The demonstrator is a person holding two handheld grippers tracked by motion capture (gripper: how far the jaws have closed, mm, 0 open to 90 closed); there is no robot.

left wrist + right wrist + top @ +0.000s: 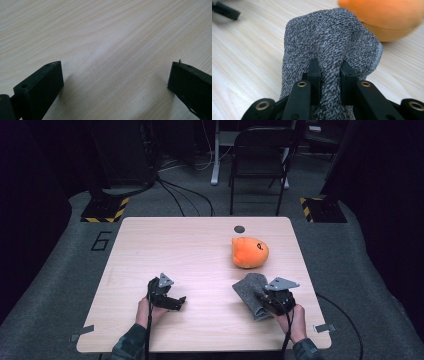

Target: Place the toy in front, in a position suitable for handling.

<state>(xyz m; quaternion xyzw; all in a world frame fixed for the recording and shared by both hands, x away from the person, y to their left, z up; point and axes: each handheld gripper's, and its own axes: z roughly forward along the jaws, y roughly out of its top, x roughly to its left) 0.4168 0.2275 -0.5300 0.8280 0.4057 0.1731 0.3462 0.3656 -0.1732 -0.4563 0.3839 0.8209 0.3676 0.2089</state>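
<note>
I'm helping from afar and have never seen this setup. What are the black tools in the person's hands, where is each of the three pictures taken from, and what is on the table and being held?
A person holds a hand-operated clamp with two black jaws in each hand. The high view looks down on the wooden table from above the person. The other two pictures come from cameras riding on each clamp, looking along its jaws. The left gripper has its jaws wide apart over bare wood, holding nothing. The right gripper is shut on a fold of the grey cloth. An orange plush toy lies just beyond the cloth, and a small dark disc sits near the table's far edge.
</note>
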